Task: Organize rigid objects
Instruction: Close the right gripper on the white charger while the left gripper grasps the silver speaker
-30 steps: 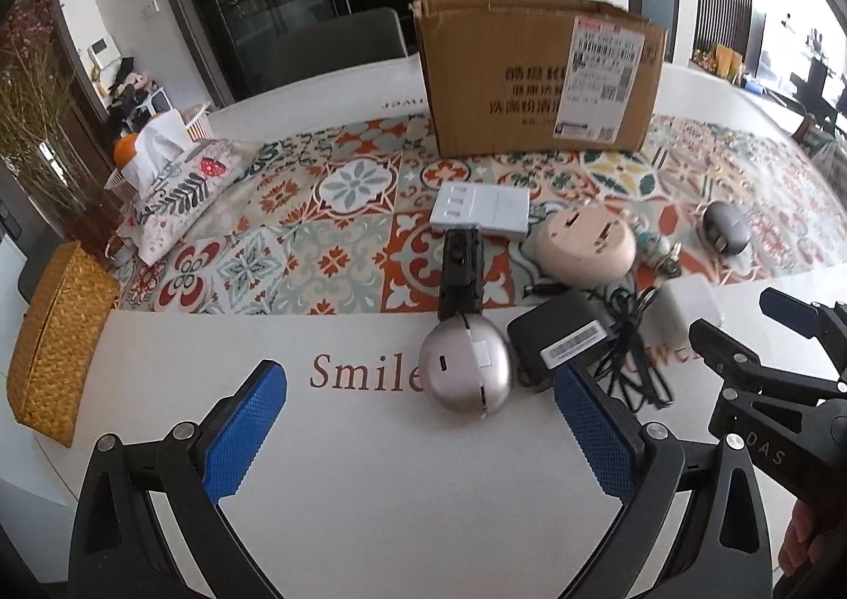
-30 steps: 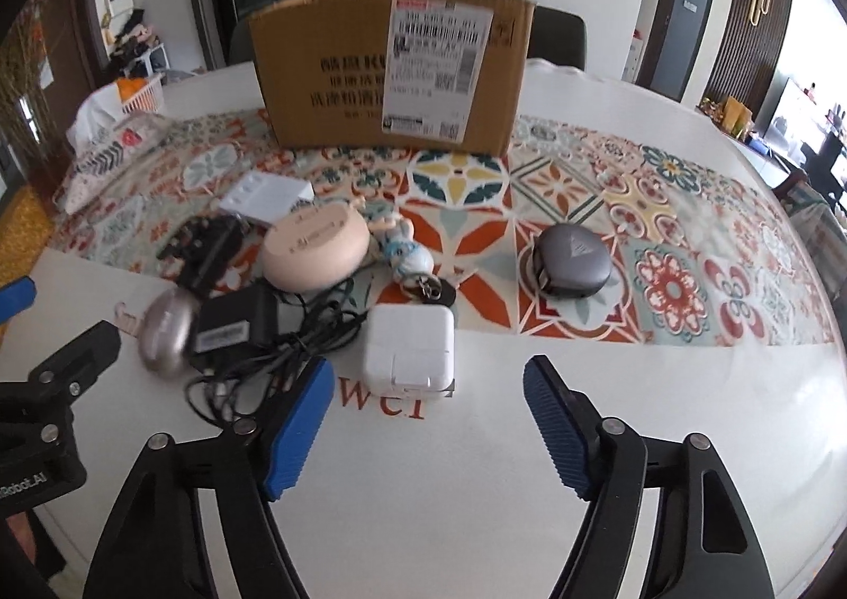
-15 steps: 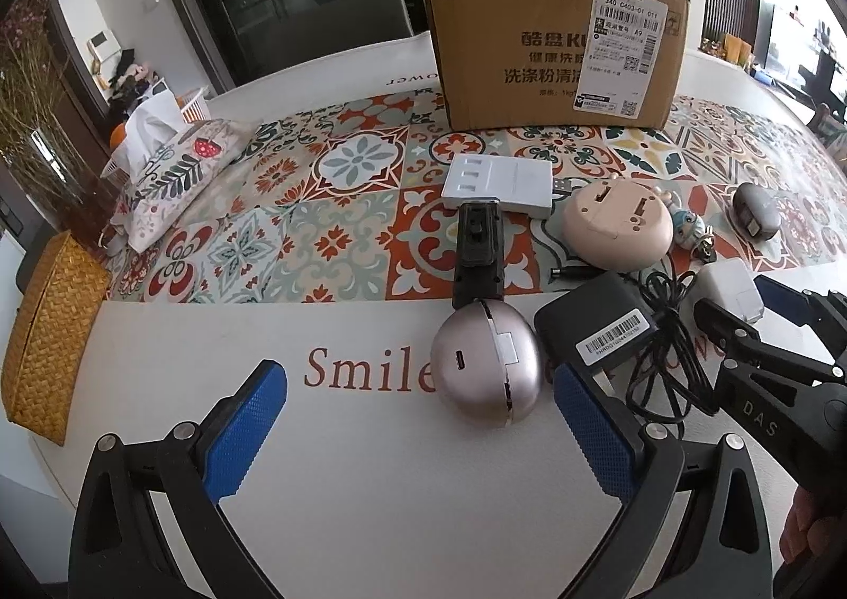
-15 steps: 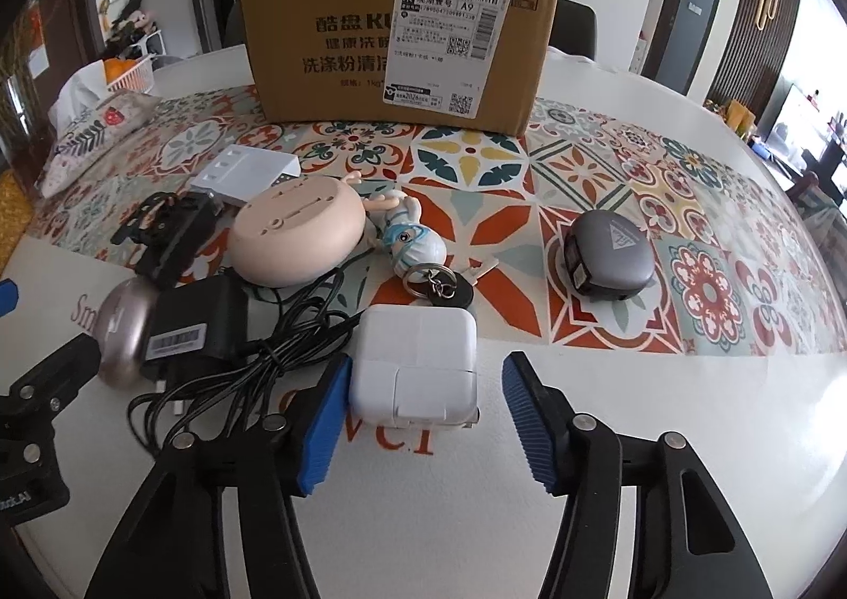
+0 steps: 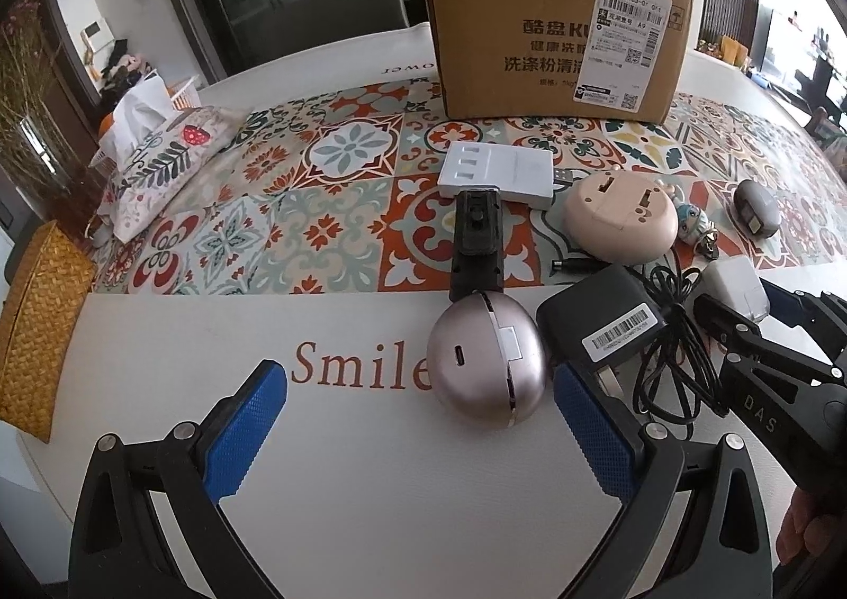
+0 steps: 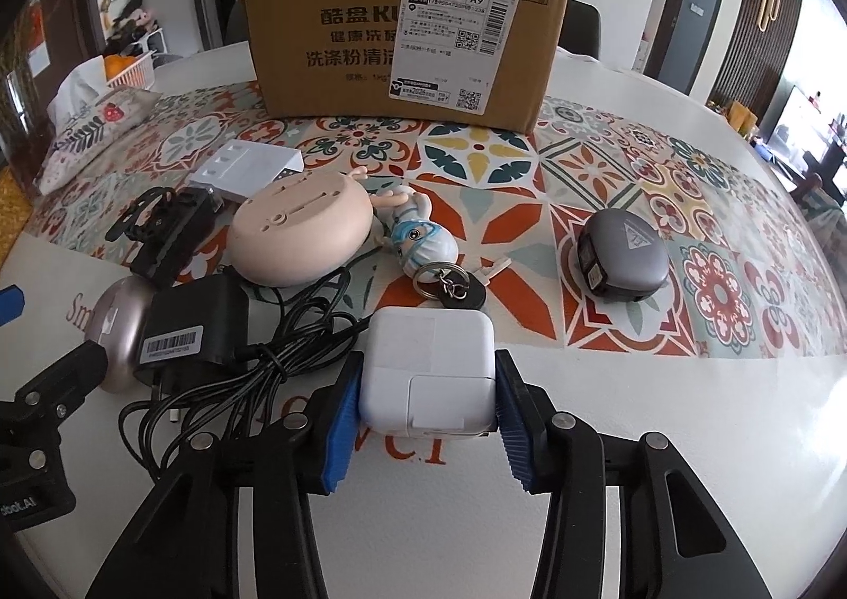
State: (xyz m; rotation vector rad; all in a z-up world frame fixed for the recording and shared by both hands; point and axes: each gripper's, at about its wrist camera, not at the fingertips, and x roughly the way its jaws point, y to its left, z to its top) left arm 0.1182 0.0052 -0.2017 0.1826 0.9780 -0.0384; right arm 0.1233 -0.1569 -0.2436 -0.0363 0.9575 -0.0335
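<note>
Charger beside tangled cable

The cardboard box carries a white shipping label on its front reading "340 C403-01 011" and "A9", with barcodes and QR codes; left of the label, printed Chinese characters and the letters "KU". In front of the box, the desk bears "Smile" in red-brown letters. The right tongs show "DAS" on the black frame.
</note>
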